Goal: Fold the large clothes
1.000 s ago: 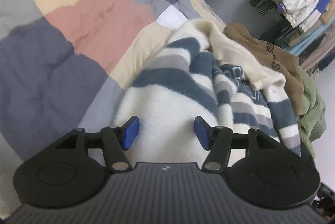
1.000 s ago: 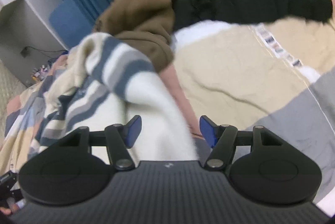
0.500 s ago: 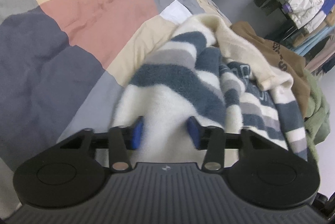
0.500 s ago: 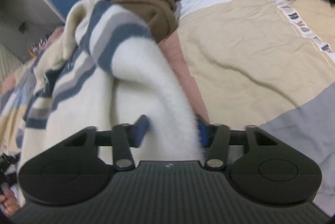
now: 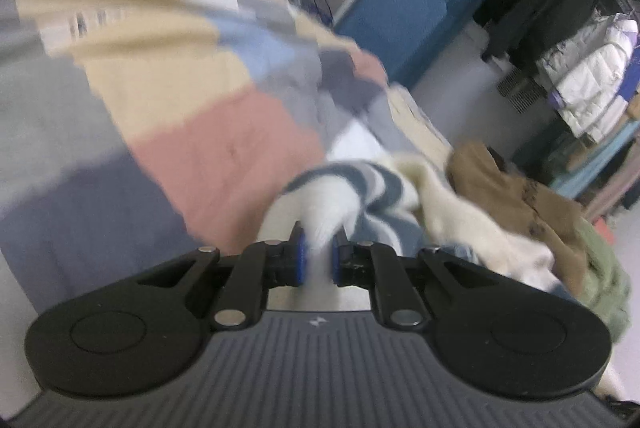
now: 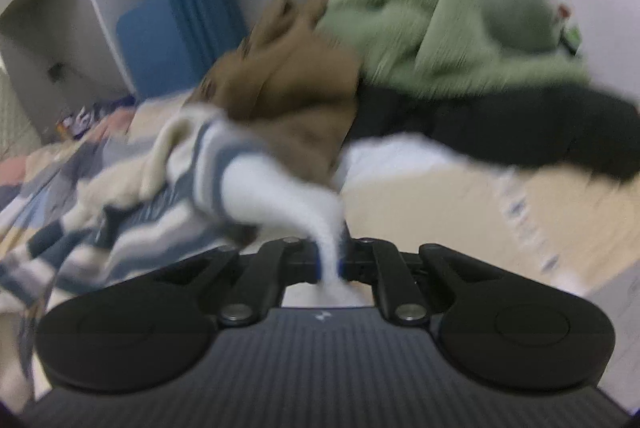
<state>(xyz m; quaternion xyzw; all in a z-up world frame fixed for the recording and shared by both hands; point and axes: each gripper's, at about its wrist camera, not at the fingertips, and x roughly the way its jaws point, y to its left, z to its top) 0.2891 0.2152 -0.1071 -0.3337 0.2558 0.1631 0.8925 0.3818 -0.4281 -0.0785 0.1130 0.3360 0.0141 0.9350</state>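
The left gripper [image 5: 318,256] is closing, its blue pads [image 5: 299,260] pinching a bunched white fold of the striped fleece garment [image 5: 372,196]. The right gripper [image 6: 329,260] is pressed tight on another white fold of the same striped fleece garment [image 6: 224,164], the cloth squeezed thin between its fingers.

From both pinched folds the garment, cream with blue-grey bands, trails away over the bed. In the left wrist view it lies on the patchwork quilt [image 5: 200,132] of pink, beige, grey and navy blocks; in the right wrist view its crumpled bulk spreads to the left over the same quilt [image 6: 440,212].

Just behind the garment sits a brown hoodie [image 6: 292,96], touching its far edge. Past that lie a green fleece [image 6: 440,28] and a black garment [image 6: 500,132]; blur makes it hard to say which overlaps which.

Farthest off, the left wrist view shows a blue cushion [image 5: 392,16] and a clothes rack [image 5: 584,68] hung with coats.
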